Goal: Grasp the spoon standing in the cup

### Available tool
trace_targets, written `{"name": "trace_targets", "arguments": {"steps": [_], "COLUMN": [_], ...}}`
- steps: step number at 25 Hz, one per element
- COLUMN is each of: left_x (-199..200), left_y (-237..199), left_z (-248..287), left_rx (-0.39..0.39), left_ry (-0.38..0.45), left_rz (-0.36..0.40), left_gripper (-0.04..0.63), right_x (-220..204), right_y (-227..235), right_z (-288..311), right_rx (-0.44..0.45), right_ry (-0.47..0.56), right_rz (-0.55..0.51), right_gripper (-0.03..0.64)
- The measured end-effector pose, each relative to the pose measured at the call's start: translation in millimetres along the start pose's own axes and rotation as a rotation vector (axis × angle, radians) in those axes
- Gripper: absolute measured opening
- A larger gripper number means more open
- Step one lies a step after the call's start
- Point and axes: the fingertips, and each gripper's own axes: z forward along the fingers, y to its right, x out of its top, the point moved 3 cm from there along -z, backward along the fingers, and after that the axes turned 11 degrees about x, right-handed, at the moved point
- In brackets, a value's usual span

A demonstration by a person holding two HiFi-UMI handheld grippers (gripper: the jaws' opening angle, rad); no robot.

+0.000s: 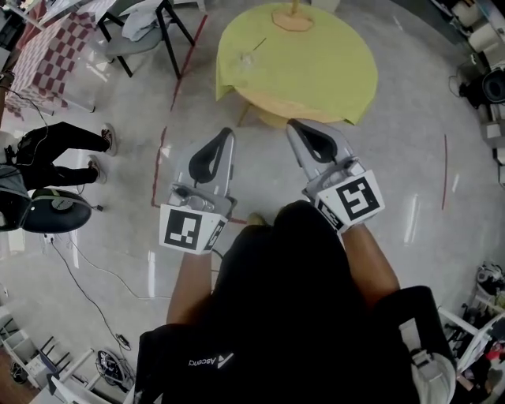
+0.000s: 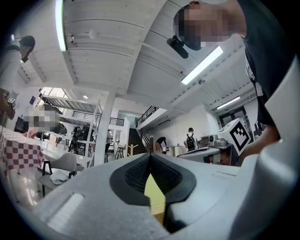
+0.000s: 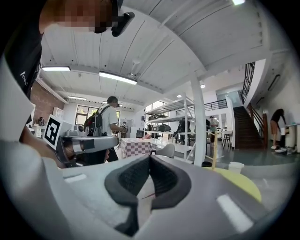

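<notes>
Yellow round table [image 1: 316,71] sits ahead of the left gripper [image 1: 224,134] and right gripper [image 1: 293,125], both pinched fully closed, holding nothing.

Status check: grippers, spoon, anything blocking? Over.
Left gripper and right gripper both shut, empty, short of the table. Spoon upright at table's far edge, not yet grasped. Nothing seen in the way.

A glossy pale grey floor [image 1: 410,158], crossed by thin red tape lines [image 1: 444,170], carries a round table under a yellow-green cloth [image 1: 316,79] and, well apart, a red-and-white checked table [image 1: 47,51]. Long strip lights [image 2: 202,64] run along the white ribbed ceiling [image 2: 117,37] (a white column [image 2: 104,131] meets it).
</notes>
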Motion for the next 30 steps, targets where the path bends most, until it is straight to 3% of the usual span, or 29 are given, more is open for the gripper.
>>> {"name": "trace_targets", "arguments": {"steps": [8, 17, 23, 28, 30], "left_x": [-14.0, -39.7, -55.7, -67.6, -72.6], "left_y": [-37.4, -71.7, -91.4, -102.5, -106.1], "left_z": [33.1, 128.4, 208.9, 251.9, 266.3], "left_rx": [0.011, 0.048, 0.106, 0.144, 0.156], "left_ry": [-0.004, -0.045, -0.074, -0.088, -0.095], "left_rz": [0.010, 0.050, 0.056, 0.066, 0.065], "left_gripper": [0.011, 0.011, 0.011, 0.011, 0.011], "right_x": [-10.5, -39.0, -60.4, -81.8, -92.2], "right_y": [41.9, 140.4, 214.9, 245.5, 256.6], "right_z": [44.7, 103.5, 143.1, 174.2, 184.1], "right_rx": [-0.044, -0.049, -0.024, 0.030, 0.043], "right_ry": [-0.017, -0.053, -0.097, -0.146, -0.170], "right_rz": [0.002, 0.022, 0.059, 0.079, 0.102], "right_gripper": [0.003, 0.003, 0.003, 0.005, 0.038]}}
